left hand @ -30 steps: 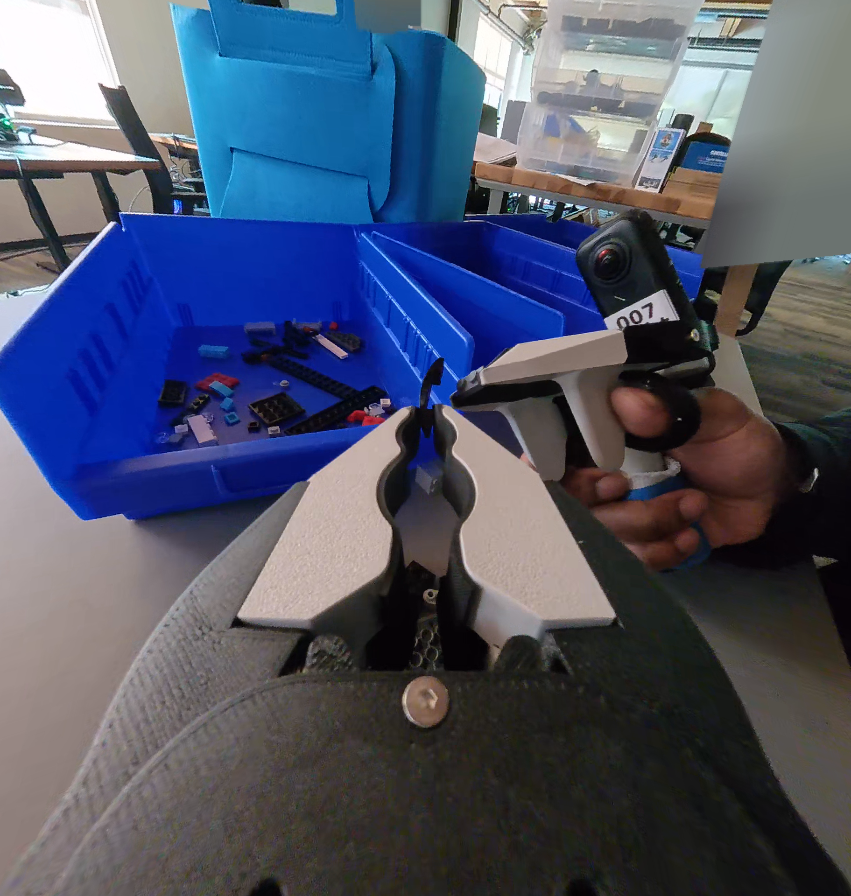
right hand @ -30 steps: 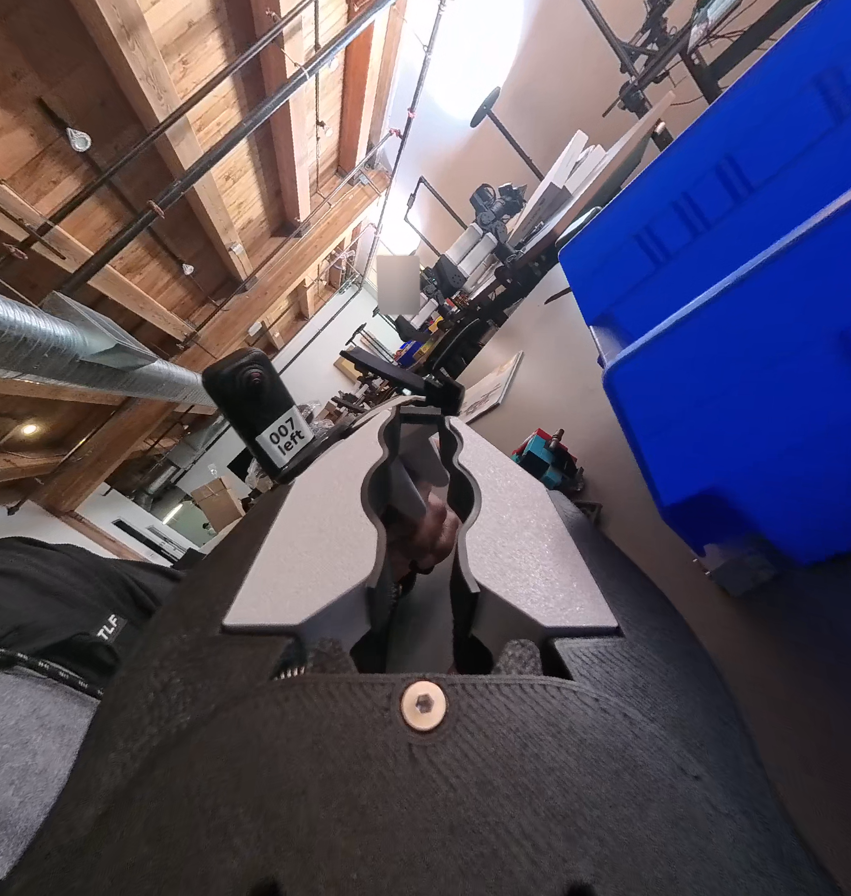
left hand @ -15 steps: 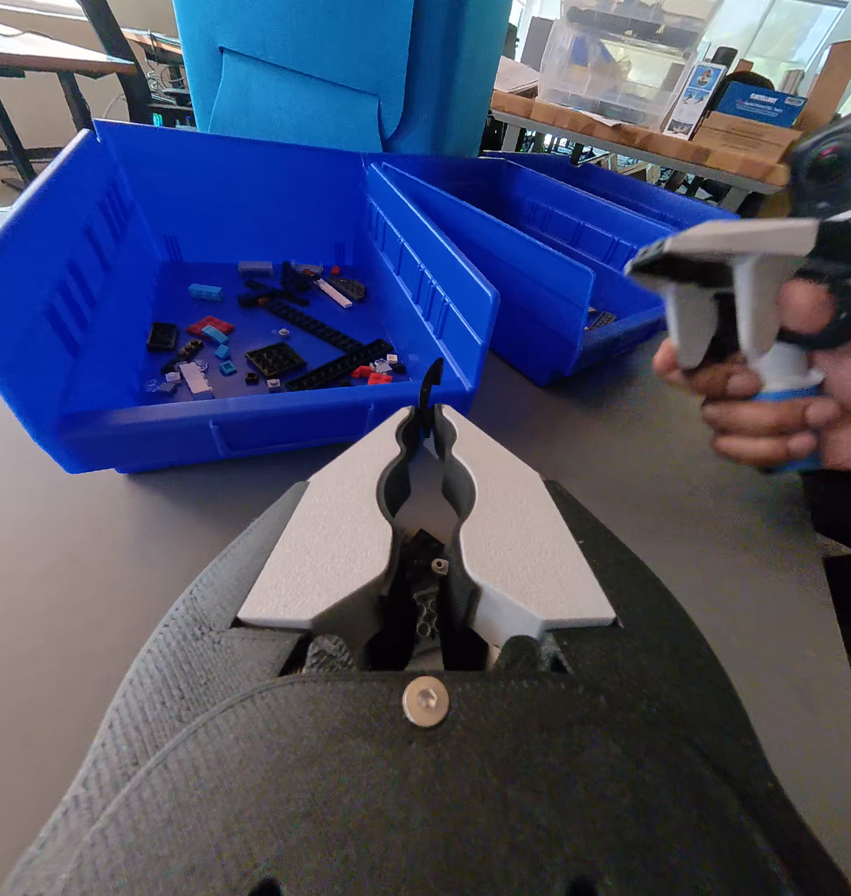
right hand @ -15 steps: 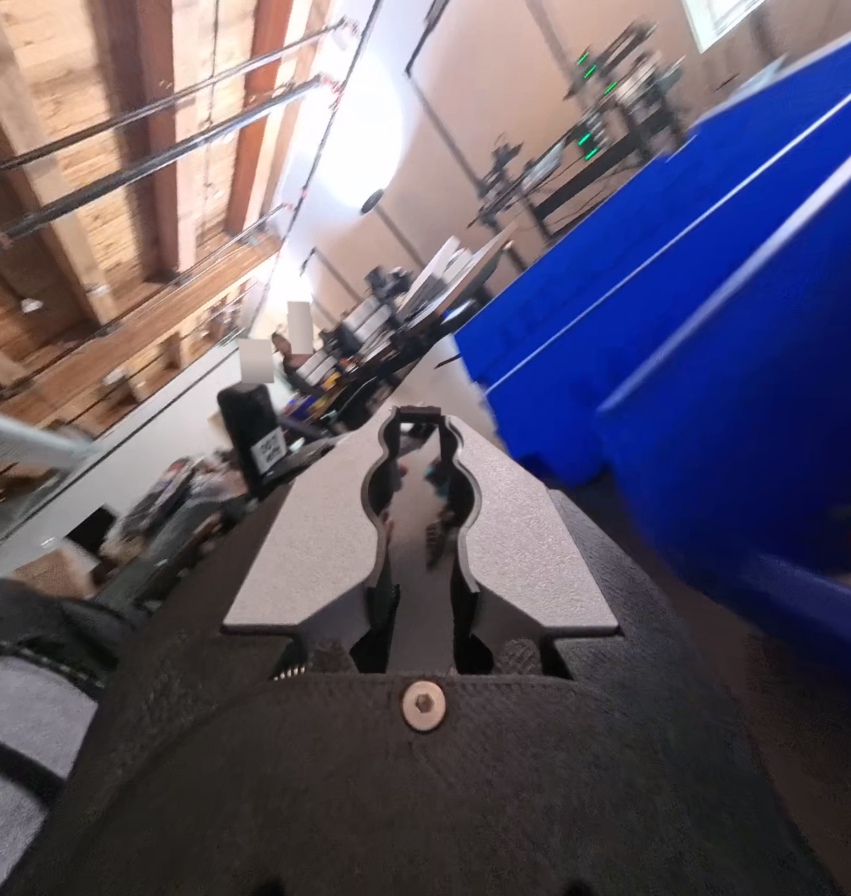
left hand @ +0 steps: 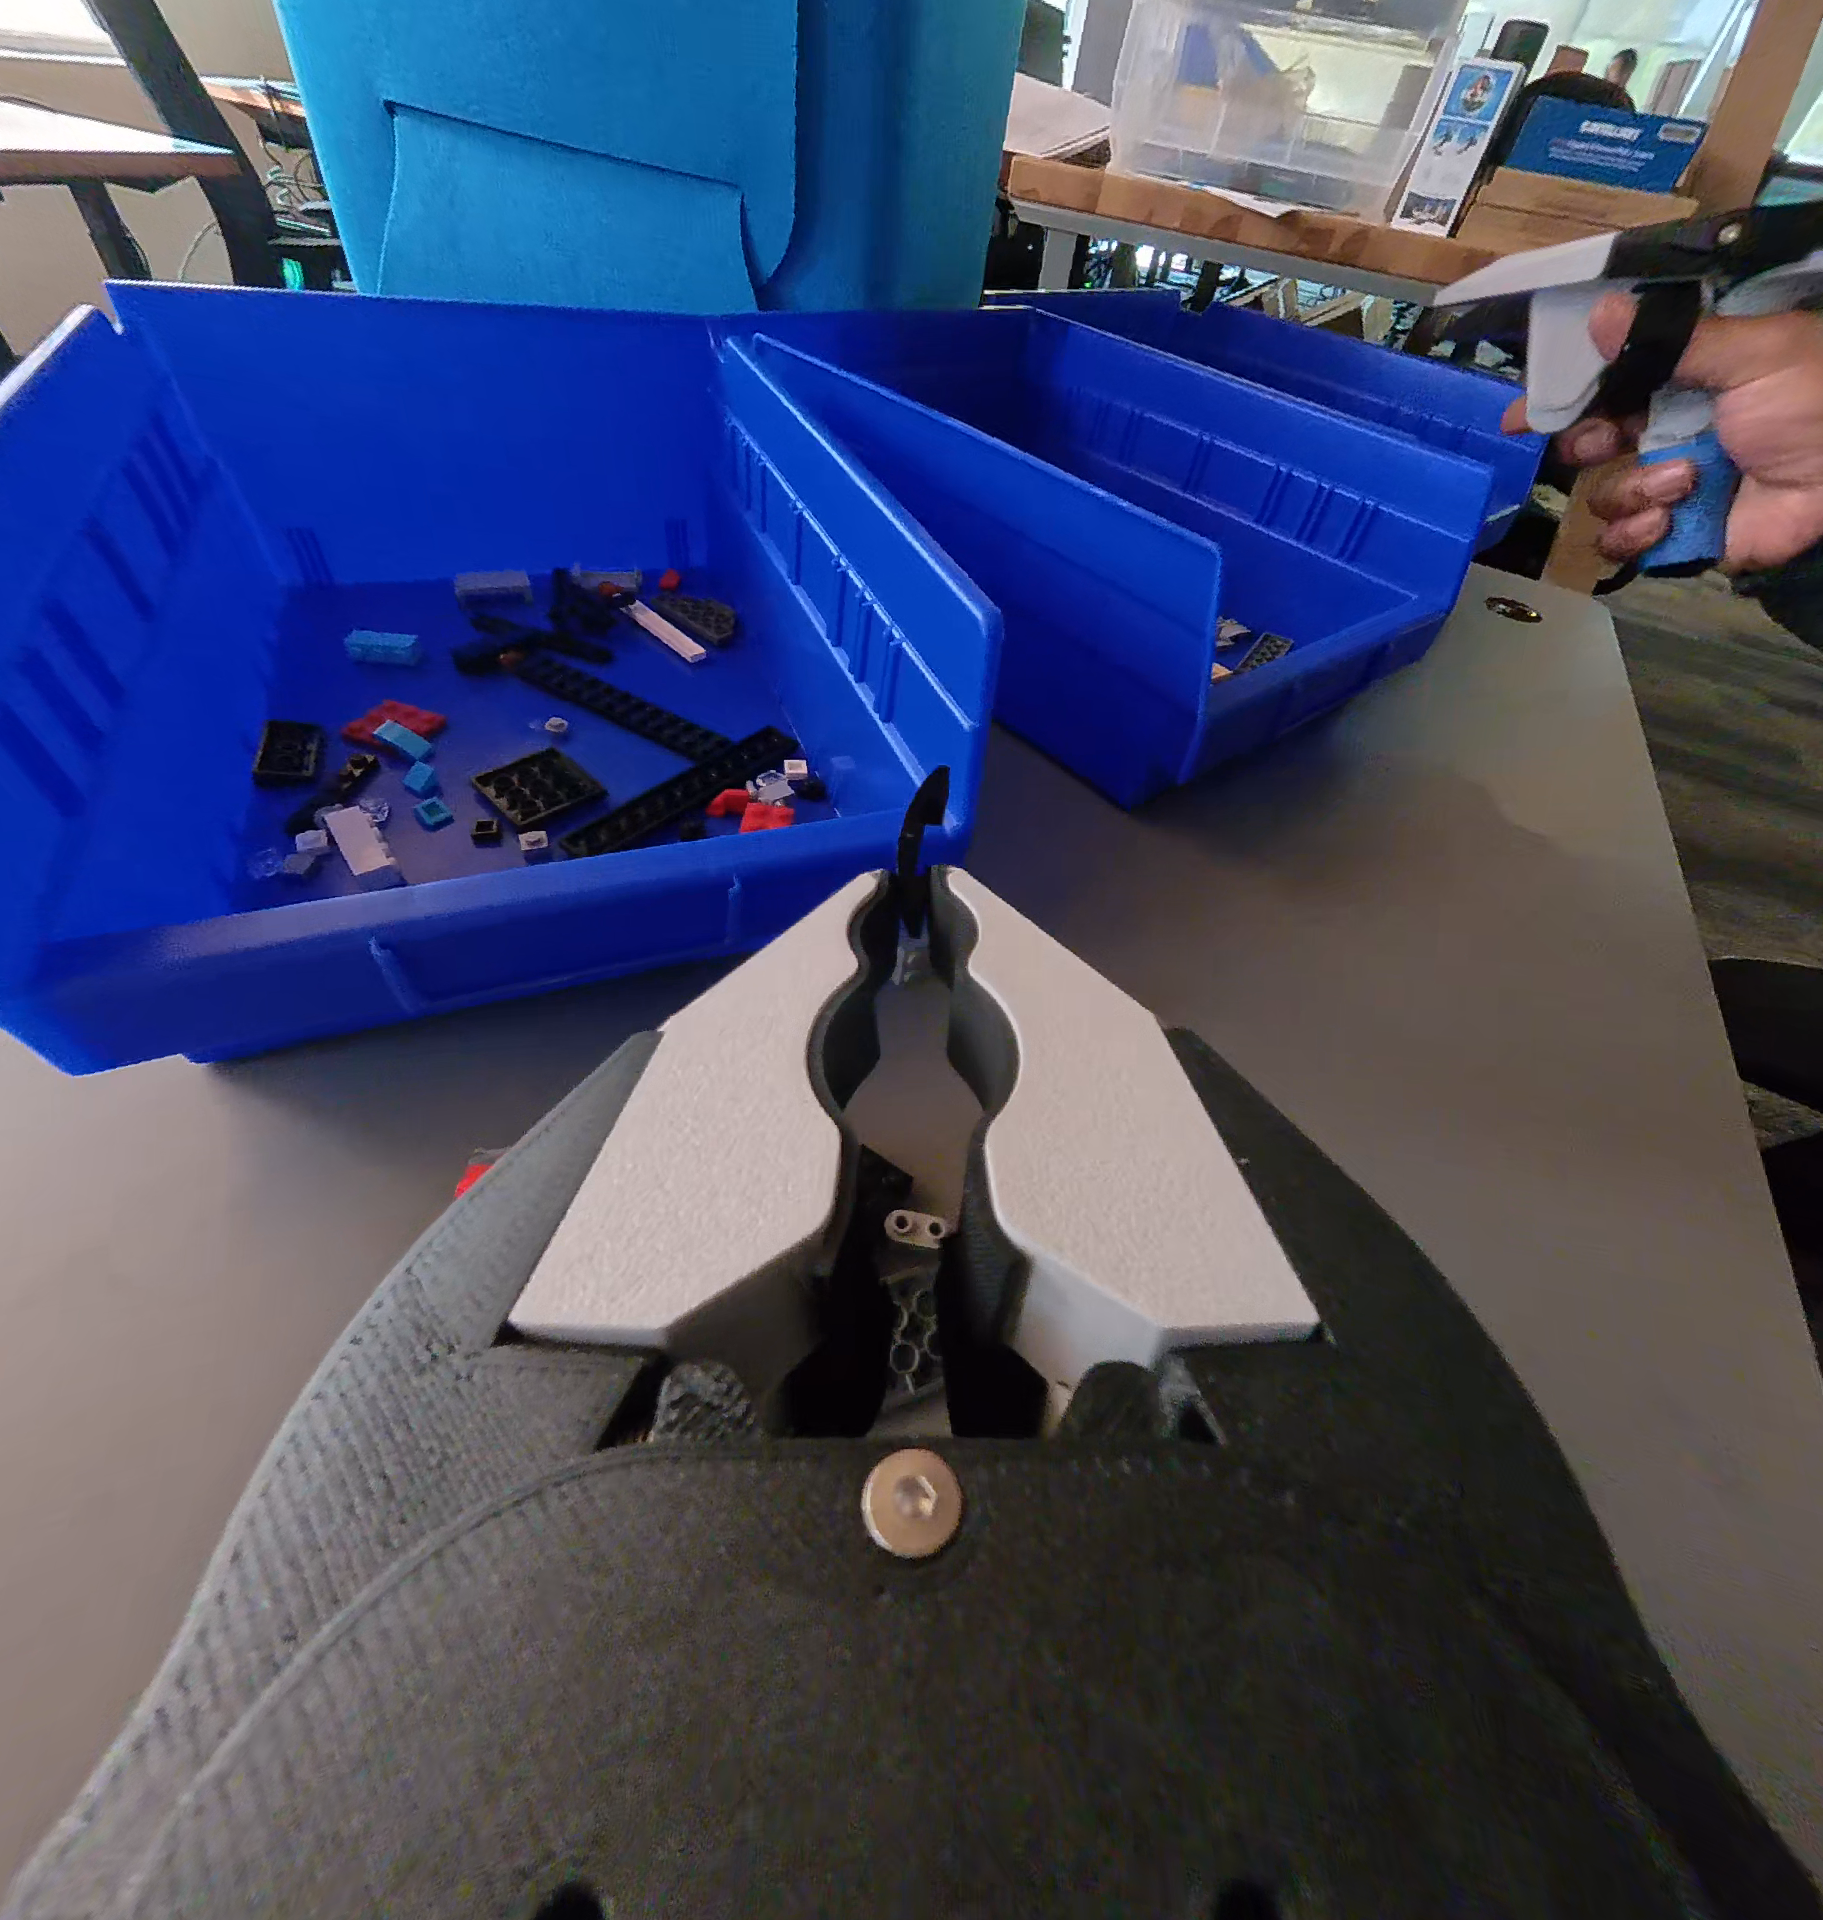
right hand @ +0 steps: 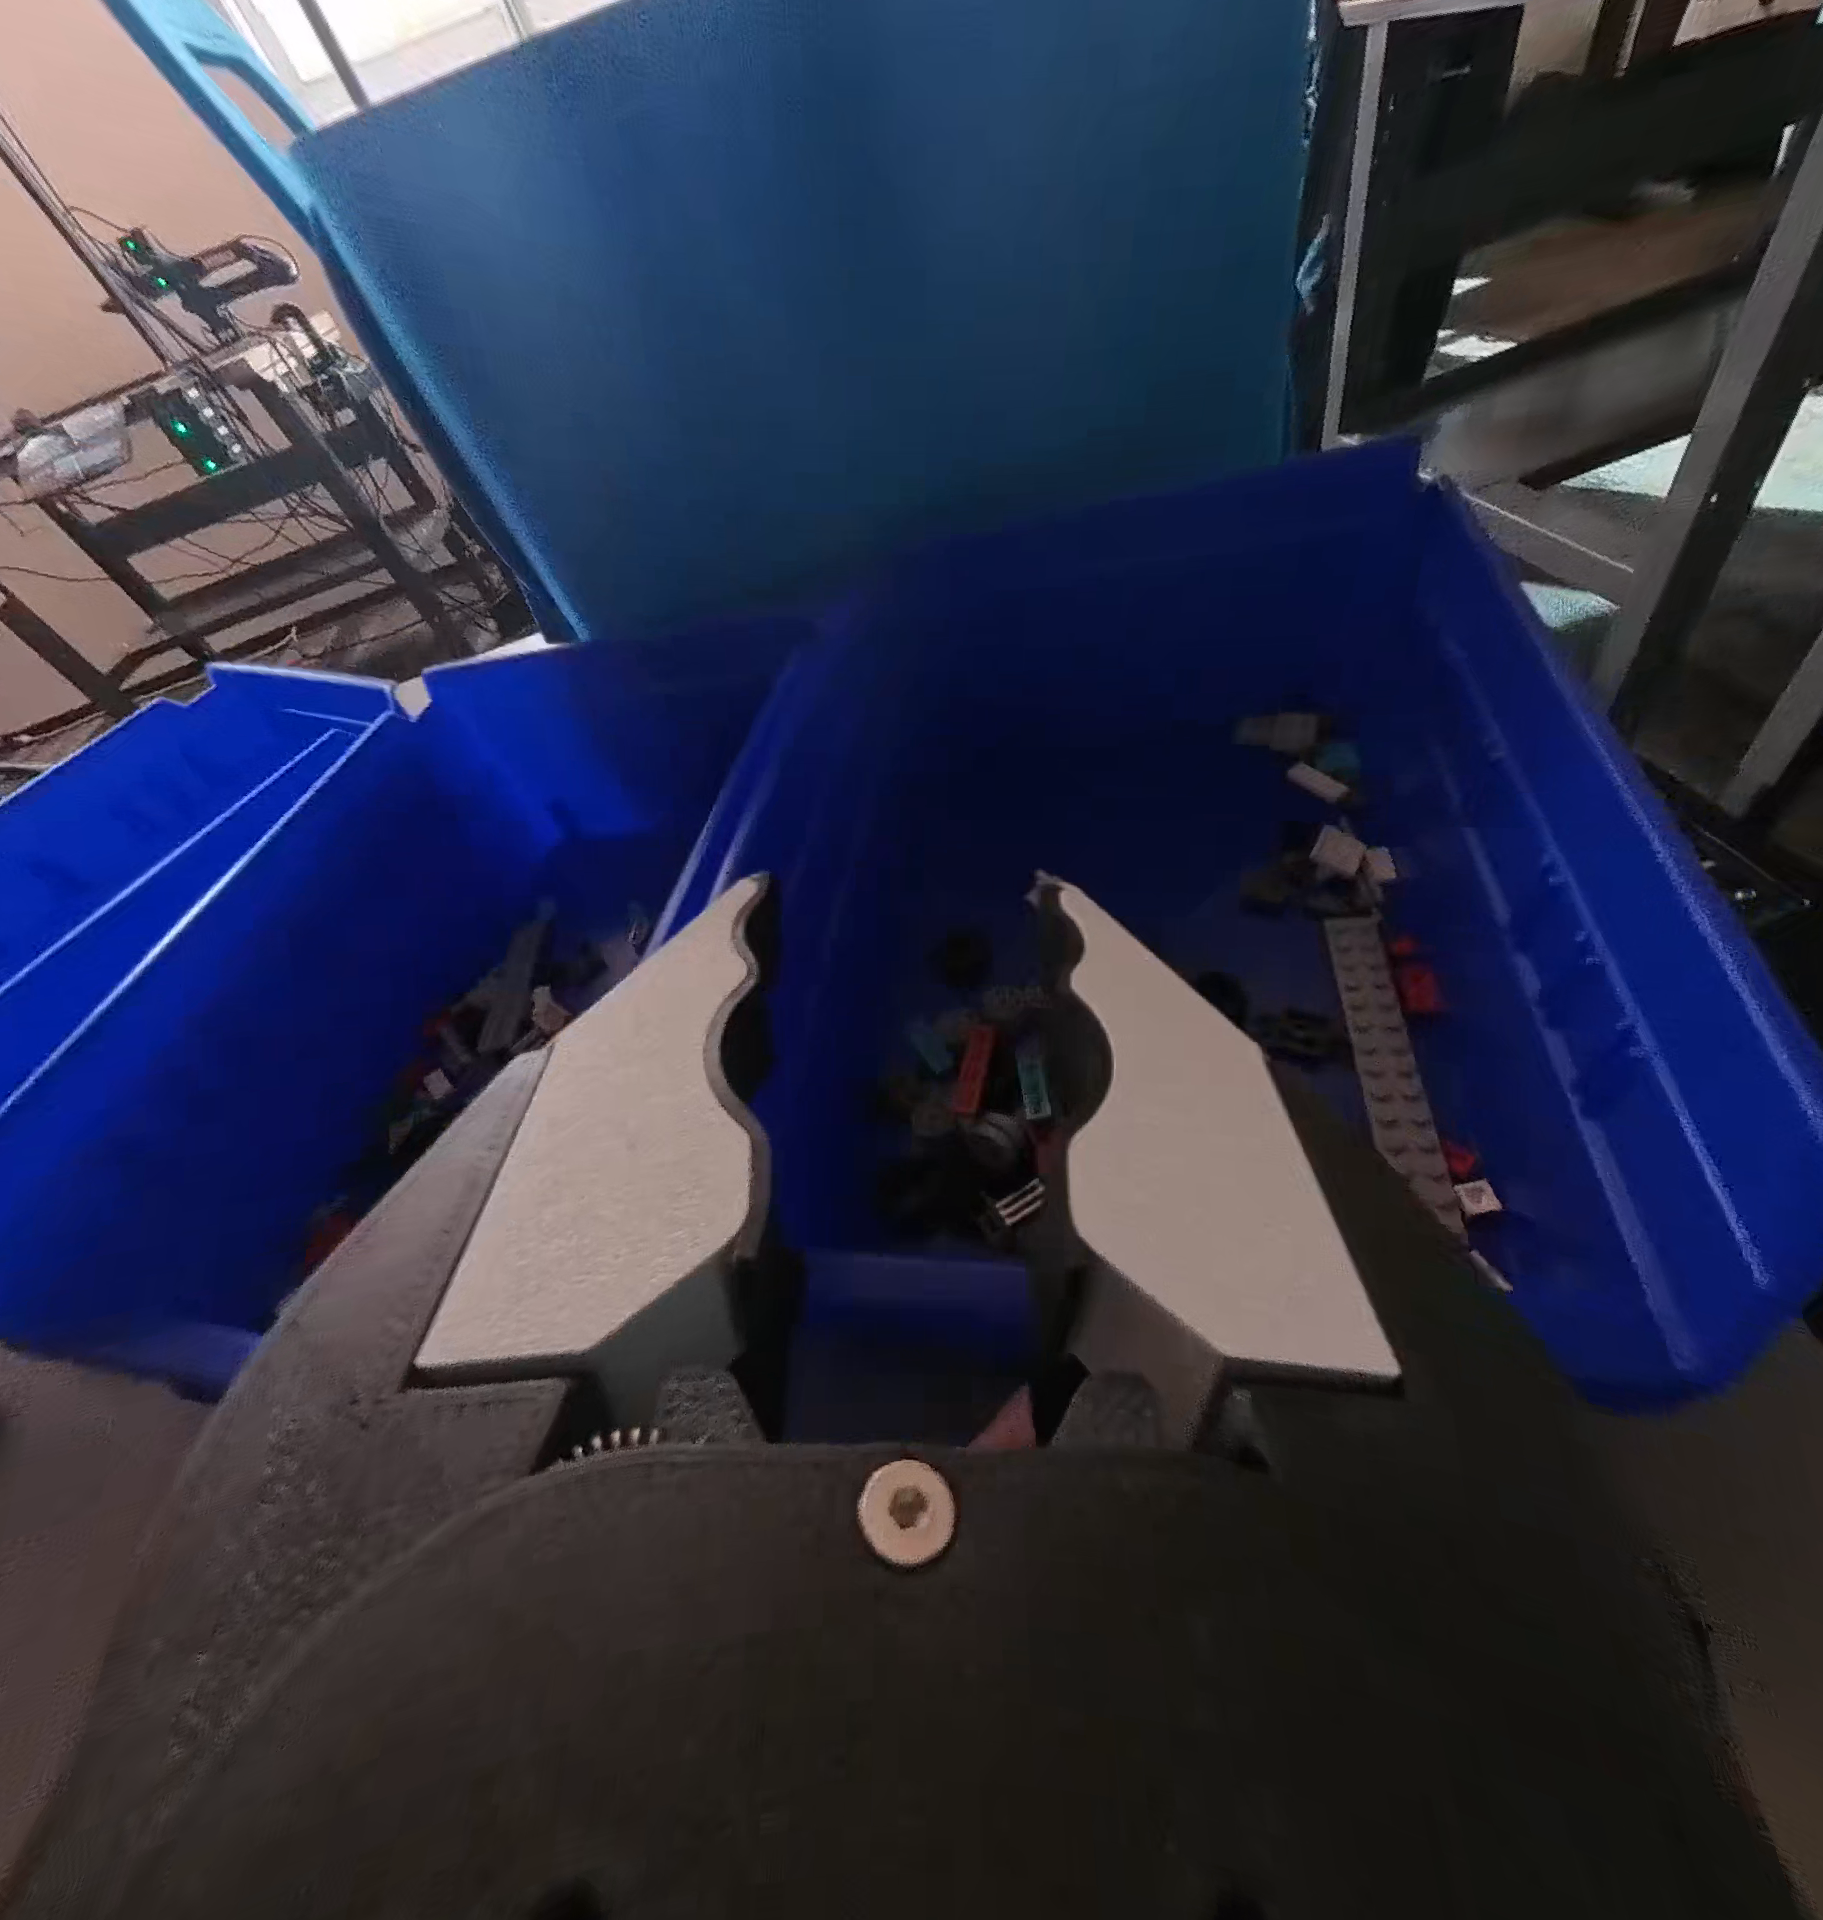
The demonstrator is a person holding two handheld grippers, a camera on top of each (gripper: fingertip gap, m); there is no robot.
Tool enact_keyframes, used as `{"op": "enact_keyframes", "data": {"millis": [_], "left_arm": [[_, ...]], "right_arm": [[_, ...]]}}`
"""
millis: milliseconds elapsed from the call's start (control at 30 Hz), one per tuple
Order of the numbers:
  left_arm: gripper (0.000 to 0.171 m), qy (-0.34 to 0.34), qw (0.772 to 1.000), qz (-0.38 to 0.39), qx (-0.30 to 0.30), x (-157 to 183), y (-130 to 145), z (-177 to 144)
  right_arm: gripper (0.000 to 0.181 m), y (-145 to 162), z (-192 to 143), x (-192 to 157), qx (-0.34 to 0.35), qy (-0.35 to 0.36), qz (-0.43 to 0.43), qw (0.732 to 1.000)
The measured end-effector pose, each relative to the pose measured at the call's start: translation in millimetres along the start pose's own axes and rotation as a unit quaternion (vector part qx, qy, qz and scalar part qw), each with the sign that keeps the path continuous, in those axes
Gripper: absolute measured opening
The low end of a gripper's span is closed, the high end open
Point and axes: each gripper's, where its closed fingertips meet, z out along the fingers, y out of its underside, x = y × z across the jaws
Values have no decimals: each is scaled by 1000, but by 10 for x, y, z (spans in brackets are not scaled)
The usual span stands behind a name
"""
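Left gripper [left hand: 912, 883] sits low over the grey table [left hand: 1354, 1039], jaws closed tight on a thin black curved piece [left hand: 919, 831] that sticks up past the fingertips. Just ahead of it stands a wide blue bin [left hand: 419, 956] holding scattered small building bricks [left hand: 533, 727]: black, red, light blue, grey and white, with long black strips among them. To the right, two more blue bins [left hand: 1146, 582] stand side by side, touching or nearly so; few pieces show in the nearer one. A light blue bag [left hand: 626, 156] stands behind the bins. Right gripper [right hand: 902, 904] hangs above the rightmost bin [right hand: 1665, 1039], jaws spread wide, nothing between them. Beneath it lies a heap of small bricks [right hand: 974, 1091], with a long grey plate [right hand: 1390, 1060] along the bin's right side. In the left wrist view a hand [left hand: 1759, 447] holds the right gripper up at the far right, clear of the table.
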Motion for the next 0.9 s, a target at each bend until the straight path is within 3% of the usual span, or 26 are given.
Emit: {"op": "enact_keyframes", "data": {"millis": [133,233,367,500,633,900], "left_arm": [[5,13,1000,-7,1,32,-7,-2],[5,53,998,-30,12,122,-58,-15],[5,127,990,-68,11,278,-63,-24],[5,173,979,-110,12,333,-63,-58],[5,205,969,-135,9,359,-58,-83],[5,233,963,-137,-14,462,36,-53]], "right_arm": [[52,-154,-126,-256,28,-36,-13,999],[39,-87,-299,-1060,27,-167,-53,984],[28,445,-581,-2371,-15,-361,-132,923],[26,1059,-651,-3280,-56,-478,-136,866],[26,1438,-453,-3715,-71,-496,-158,851],[25,1624,-323,-4005,-84,-530,-145,831]]}}
